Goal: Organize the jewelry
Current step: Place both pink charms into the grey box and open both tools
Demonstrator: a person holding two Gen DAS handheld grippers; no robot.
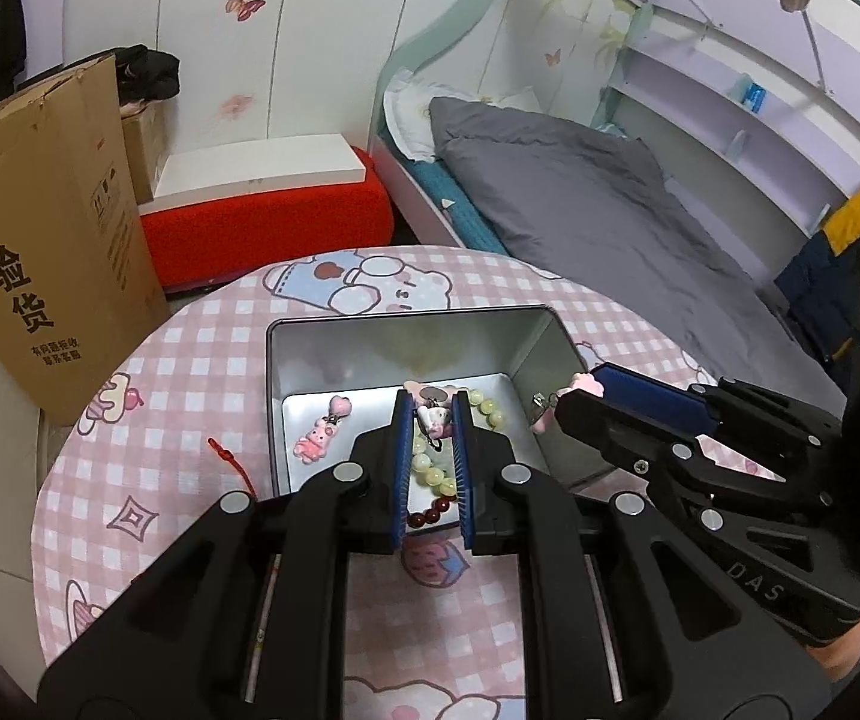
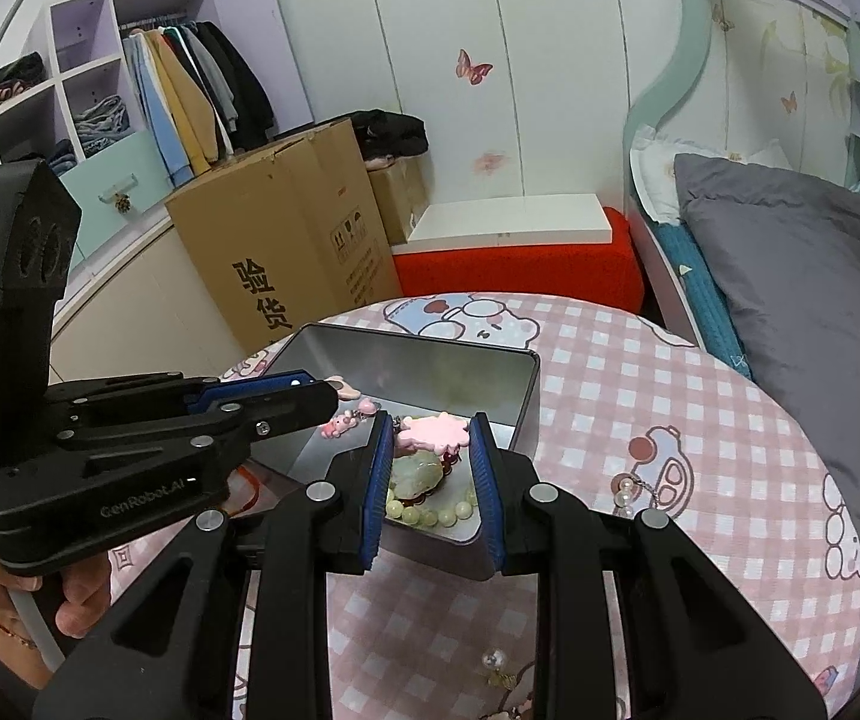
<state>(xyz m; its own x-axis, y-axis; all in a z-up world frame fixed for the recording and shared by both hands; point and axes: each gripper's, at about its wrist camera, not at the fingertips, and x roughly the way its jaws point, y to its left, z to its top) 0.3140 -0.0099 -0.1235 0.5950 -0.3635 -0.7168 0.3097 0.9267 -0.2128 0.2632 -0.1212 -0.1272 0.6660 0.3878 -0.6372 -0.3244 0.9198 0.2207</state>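
Observation:
A silver metal box (image 1: 286, 360) (image 2: 526, 396) stands open on the round table. Inside lie a pale green bead bracelet (image 1: 490, 408) (image 2: 424, 513) and a pink bunny charm (image 1: 313, 441) (image 2: 340, 423). My left gripper (image 1: 432, 405) hangs over the box, shut on a small white-and-pink charm (image 1: 433, 417) with a metal tag. My right gripper (image 2: 433, 429) is shut on a flat pink cloud-shaped charm (image 2: 436, 429) over the box's near edge; it shows in the left wrist view (image 1: 580, 387) too.
The table has a pink checked cloth (image 1: 190, 372) (image 2: 610, 372). A red cord (image 1: 232, 462) lies left of the box. Pearl pieces (image 2: 625, 489) (image 2: 493, 660) lie right of it. A cardboard box (image 1: 40, 240), a red stool (image 1: 262, 228) and a bed (image 1: 580, 210) stand beyond.

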